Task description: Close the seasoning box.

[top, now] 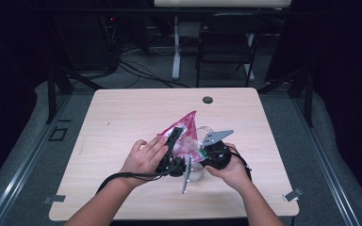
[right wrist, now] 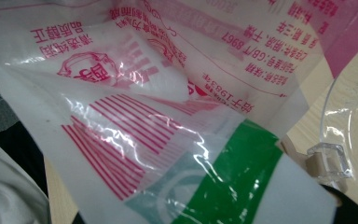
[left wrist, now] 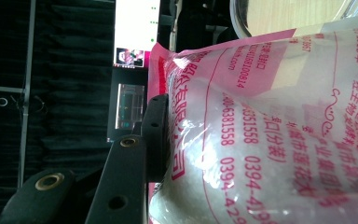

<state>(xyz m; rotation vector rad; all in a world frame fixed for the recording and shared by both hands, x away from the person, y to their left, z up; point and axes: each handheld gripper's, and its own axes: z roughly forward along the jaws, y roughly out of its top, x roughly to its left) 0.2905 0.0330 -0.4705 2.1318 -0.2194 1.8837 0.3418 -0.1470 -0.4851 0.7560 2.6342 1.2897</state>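
Observation:
A clear plastic bag with pink print and white grains inside hangs tilted between both grippers, pink corner pointing up and away. My left gripper is shut on its left side; one black finger presses the film of the bag and the other is hidden behind it. My right gripper holds the bag's lower right part. There the crumpled bag with its green band drapes over the jaws. A clear container stands on the table under the bag, and its rim shows close by.
The light wooden table has a round cable hole near its far edge. A dark folding chair and a white desk leg stand beyond it. Both of the person's hands sit at the table's near middle.

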